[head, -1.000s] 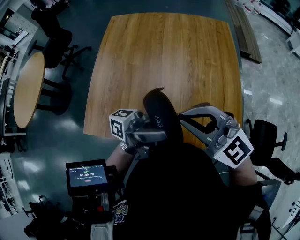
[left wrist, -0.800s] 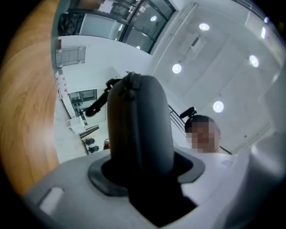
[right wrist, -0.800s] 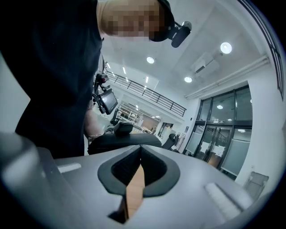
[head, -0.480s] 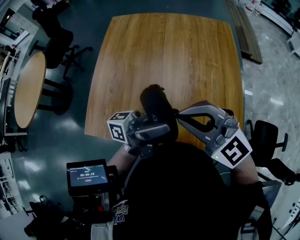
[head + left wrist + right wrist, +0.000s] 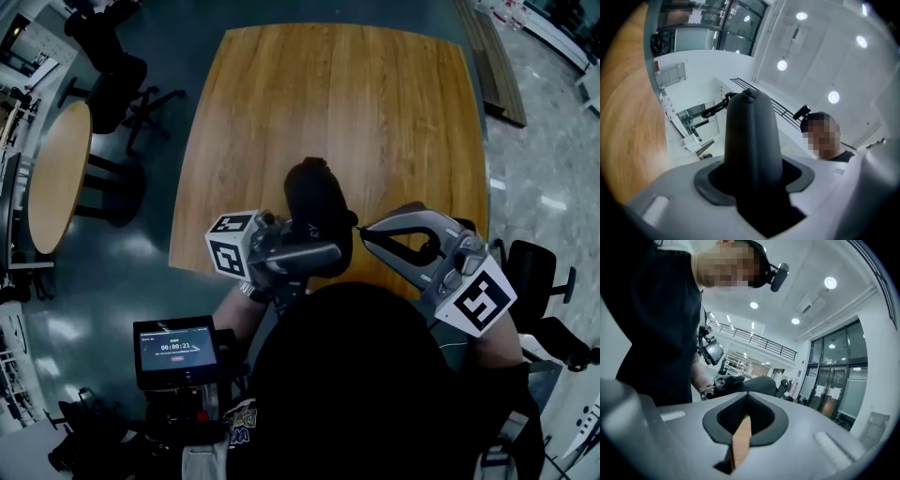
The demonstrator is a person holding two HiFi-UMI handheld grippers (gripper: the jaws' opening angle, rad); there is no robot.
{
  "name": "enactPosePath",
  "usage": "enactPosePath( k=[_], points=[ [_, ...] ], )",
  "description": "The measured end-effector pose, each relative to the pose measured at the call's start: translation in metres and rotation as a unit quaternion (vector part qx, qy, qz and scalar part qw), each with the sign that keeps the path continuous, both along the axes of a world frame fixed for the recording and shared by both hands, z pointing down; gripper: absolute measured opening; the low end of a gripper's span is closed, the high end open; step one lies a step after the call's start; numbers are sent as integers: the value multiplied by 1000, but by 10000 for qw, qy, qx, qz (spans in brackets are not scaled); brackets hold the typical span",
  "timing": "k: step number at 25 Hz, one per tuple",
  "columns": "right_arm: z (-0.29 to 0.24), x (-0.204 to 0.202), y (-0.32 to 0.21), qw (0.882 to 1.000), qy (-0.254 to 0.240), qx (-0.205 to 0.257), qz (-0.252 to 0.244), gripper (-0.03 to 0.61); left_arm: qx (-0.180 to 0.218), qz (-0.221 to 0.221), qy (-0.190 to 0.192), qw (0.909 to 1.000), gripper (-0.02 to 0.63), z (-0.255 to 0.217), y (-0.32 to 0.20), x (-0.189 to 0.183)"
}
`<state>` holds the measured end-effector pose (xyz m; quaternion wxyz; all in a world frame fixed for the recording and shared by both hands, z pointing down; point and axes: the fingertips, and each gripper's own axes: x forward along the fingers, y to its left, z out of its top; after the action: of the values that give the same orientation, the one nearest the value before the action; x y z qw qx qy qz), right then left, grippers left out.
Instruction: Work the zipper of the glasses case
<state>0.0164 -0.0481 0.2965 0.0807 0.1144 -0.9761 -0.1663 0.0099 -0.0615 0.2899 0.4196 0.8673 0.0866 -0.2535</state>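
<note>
Between the jaws of my left gripper [image 5: 302, 253], just tightened wide around it, the case [image 5: 317, 202] points far. My right gripper [image 5: 364, 231], pinched shut on nothing, sits at its right flank.

One glasses case [image 5: 317, 199] is showing. Two grippers are showing: left gripper [image 5: 323, 247], right gripper [image 5: 362, 229]. Two marker cubes are riding them: left cube [image 5: 230, 246], right cube [image 5: 480, 300]. Two wooden tables are standing: square table [image 5: 328, 103], round table [image 5: 56, 173]. One screen [image 5: 178, 351] is glowing. Two chairs are standing: left chair [image 5: 117, 80], right chair [image 5: 532, 270].
</note>
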Motion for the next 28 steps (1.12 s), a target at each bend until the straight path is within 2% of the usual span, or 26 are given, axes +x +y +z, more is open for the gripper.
enactPosePath(
  k=[4, 8, 13, 14, 15, 17, 18, 22, 26, 28],
  points=[
    [5, -2, -2, 9985, 392, 362, 99, 3, -111, -488, -49, 9987, 252, 2, -10, -3],
    [2, 5, 6, 9998, 117, -116, -114, 2, -43, -439, 54, 9990, 252, -5, -8, -3],
    [-9, 10, 13, 9990, -70, -317, -306, 2, -76, -302, 388, 9988, 252, -22, -8, -3],
    [-10, 7, 15, 9991, -50, -281, -326, 4, -187, -342, 508, 9979, 253, -23, -12, -5],
    [-5, 4, 18, 9992, 137, -145, -338, 6, -430, -459, 676, 9957, 253, -22, -21, -8],
    [14, -7, 24, 9966, 701, 302, -324, 3, -1112, -826, 1119, 9840, 253, -17, -47, -22],
    [21, -13, 26, 9955, 802, 406, -293, 5, -1307, -965, 1265, 9786, 253, -17, -56, -27],
    [24, -25, 23, 9997, 170, -83, -172, 9, -1643, -1441, 1363, 9663, 256, -19, -76, -29],
    [38, -32, 13, 9989, -42, -439, 132, 5, -1997, -2283, 1232, 9449, 256, -5, -88, -30],
    [46, -29, 13, 9979, -42, -608, 206, 3, -2025, -2528, 1019, 9406, 256, 6, -89, -30]
  ],
)
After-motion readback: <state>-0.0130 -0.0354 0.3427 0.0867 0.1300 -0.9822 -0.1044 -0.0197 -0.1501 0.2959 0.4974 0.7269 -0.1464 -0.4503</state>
